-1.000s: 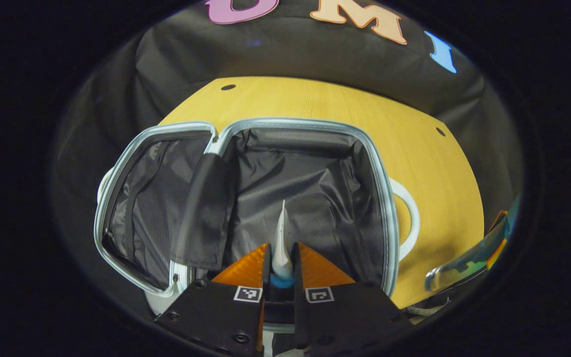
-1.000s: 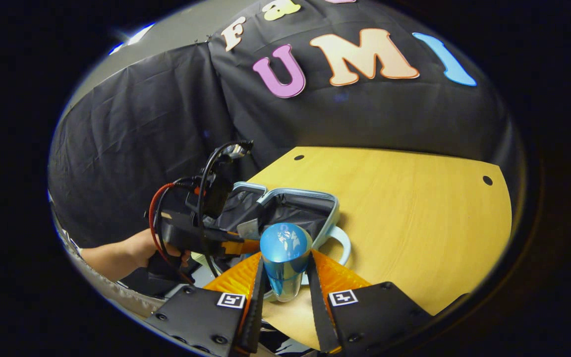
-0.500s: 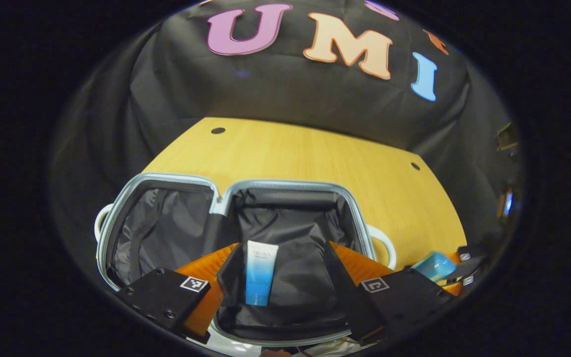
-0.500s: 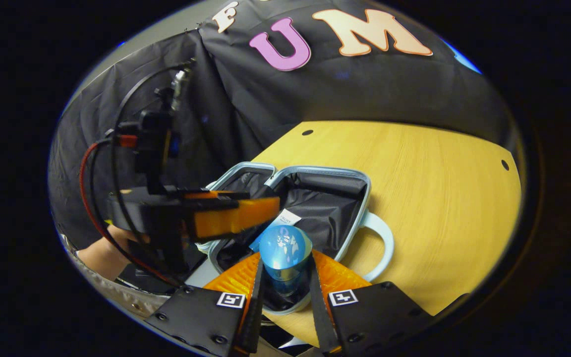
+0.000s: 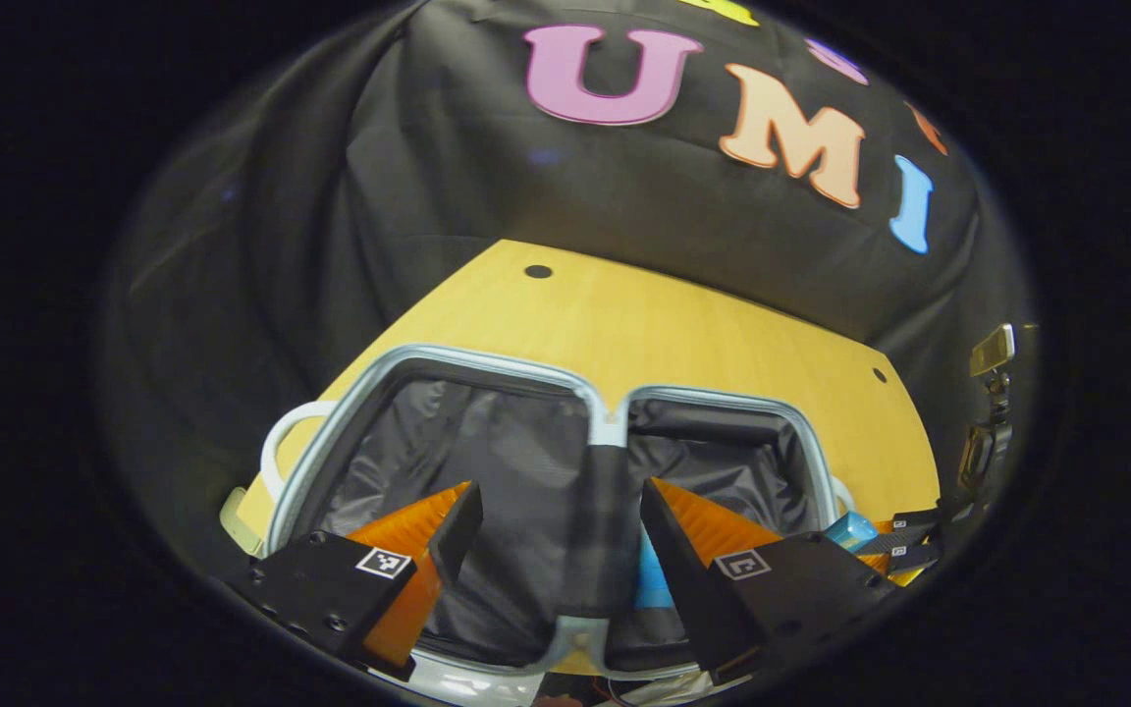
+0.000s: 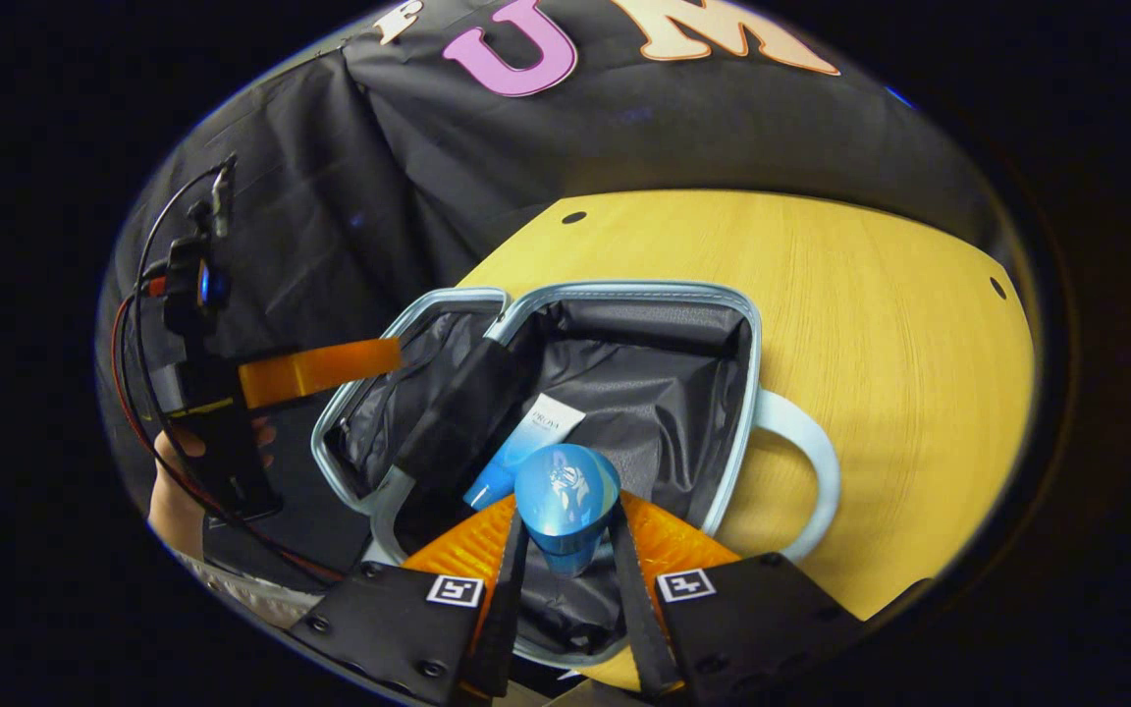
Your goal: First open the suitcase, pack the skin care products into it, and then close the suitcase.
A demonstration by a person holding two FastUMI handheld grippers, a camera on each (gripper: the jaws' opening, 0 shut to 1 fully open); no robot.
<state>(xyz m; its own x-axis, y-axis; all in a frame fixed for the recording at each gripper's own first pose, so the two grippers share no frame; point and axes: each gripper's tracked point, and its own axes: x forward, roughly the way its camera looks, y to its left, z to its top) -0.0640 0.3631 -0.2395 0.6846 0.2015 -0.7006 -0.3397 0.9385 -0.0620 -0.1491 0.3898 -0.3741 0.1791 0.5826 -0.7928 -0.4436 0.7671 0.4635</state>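
Black cloth backs a yellow wooden table. On it, near the front edge, the pale blue suitcase lies open, both dark-lined halves up, white handle toward the table's middle. Left gripper hangs over the case's hinge with fingers spread wide, empty; in the right gripper view it sits off beyond the lid half, a hand behind it. Right gripper clenches a blue bottle above the main compartment. A white-and-blue tube lies flat on the lining inside that compartment.
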